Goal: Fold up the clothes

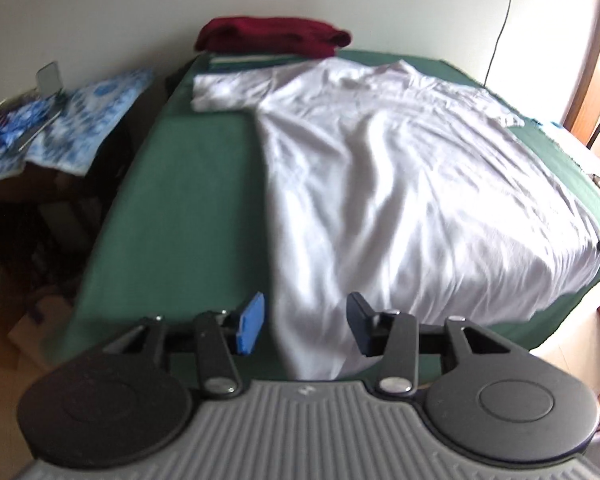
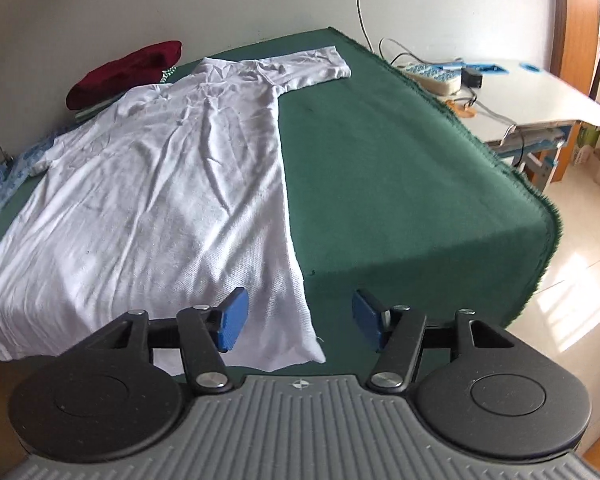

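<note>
white creased knit shirt (image 2: 160, 184) flat on green felt-like tablecloth (image 2: 400, 184), left gripper (image 1: 306, 326) and right gripper (image 2: 300, 322) both spread, empty

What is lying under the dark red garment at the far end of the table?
Under the dark red garment a flat folded piece with green and white stripes shows at its edge, resting on the green table cover. The rest of it is covered.

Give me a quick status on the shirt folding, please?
Left gripper open, right gripper open, both at the near hem. White shirt flat, unfolded on green cloth. Maroon garment at far edge, clear.
</note>
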Tool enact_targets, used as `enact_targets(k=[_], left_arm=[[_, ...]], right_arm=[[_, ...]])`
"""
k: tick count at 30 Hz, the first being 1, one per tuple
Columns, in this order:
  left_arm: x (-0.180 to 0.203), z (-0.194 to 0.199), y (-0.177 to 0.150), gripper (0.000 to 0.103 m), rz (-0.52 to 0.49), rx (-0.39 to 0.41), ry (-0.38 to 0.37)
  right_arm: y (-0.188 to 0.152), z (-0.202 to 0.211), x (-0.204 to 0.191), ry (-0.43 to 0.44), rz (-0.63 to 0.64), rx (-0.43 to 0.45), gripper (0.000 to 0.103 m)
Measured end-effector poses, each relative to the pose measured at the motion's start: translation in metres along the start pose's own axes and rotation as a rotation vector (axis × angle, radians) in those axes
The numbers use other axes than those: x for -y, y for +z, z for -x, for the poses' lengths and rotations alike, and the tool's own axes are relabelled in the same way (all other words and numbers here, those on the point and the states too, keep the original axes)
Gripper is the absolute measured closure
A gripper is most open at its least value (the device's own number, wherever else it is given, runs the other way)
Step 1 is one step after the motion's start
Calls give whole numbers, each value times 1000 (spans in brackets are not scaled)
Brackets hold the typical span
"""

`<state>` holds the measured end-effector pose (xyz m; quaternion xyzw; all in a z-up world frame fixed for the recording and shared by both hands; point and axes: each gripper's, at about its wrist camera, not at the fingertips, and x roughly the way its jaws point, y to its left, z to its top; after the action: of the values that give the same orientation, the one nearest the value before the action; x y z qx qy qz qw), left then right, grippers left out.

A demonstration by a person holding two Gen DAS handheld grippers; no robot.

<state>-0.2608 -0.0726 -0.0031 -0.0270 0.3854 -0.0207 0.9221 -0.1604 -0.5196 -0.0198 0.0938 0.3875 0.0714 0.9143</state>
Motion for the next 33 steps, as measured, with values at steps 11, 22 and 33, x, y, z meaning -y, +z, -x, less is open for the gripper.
enact_targets(k=[11, 22, 33], left_arm=[[14, -37, -1, 68, -6, -52, -37], [23, -34, 36, 72, -105, -31, -17], [34, -129, 96, 85, -56, -90, 104]], right_arm=[[4, 22, 15, 40, -91, 8, 103], [41, 34, -17, -71, 112, 97, 69], [131, -129, -66, 253, 138, -71, 79]])
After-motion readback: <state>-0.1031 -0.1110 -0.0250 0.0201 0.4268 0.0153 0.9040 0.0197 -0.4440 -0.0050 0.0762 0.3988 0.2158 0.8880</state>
